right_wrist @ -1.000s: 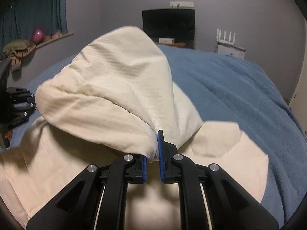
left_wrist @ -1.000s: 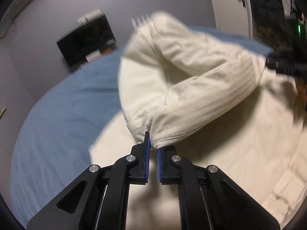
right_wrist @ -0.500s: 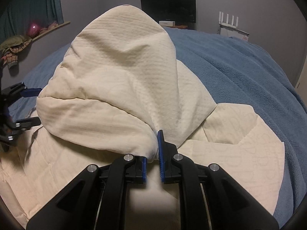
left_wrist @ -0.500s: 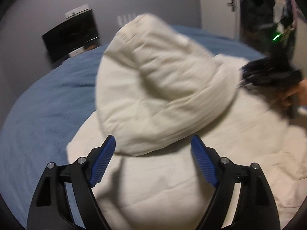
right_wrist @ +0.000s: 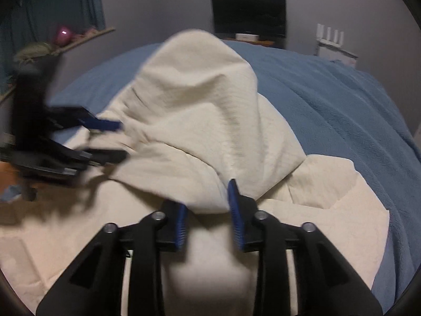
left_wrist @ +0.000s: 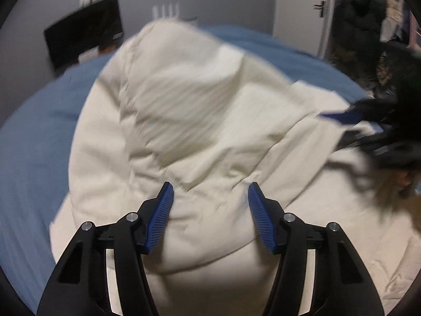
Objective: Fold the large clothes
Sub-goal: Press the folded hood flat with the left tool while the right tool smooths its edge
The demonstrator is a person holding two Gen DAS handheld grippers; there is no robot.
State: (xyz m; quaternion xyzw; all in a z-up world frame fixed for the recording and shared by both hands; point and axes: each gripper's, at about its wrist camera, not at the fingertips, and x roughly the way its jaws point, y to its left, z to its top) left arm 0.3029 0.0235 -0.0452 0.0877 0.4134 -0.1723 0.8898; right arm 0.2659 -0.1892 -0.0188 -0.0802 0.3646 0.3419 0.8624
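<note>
Left wrist view: left gripper [left_wrist: 210, 202] spread wide, right gripper [right_wrist: 208, 208] parted, neither pinching. Cream garment [left_wrist: 200, 121] lies heaped mid-bed on blue blanket [right_wrist: 342, 105]; soft, light, floppy—likely best pinched at hem corners.

A home bedroom, a bed [right_wrist: 342, 110] under a blue blanket filling the middle, a dark screen [right_wrist: 248, 17] standing against the grey wall beyond its far edge, a white door [left_wrist: 302, 10] showing beside hanging coats [left_wrist: 357, 13], teal curtains [right_wrist: 52, 8] hanging at left.
</note>
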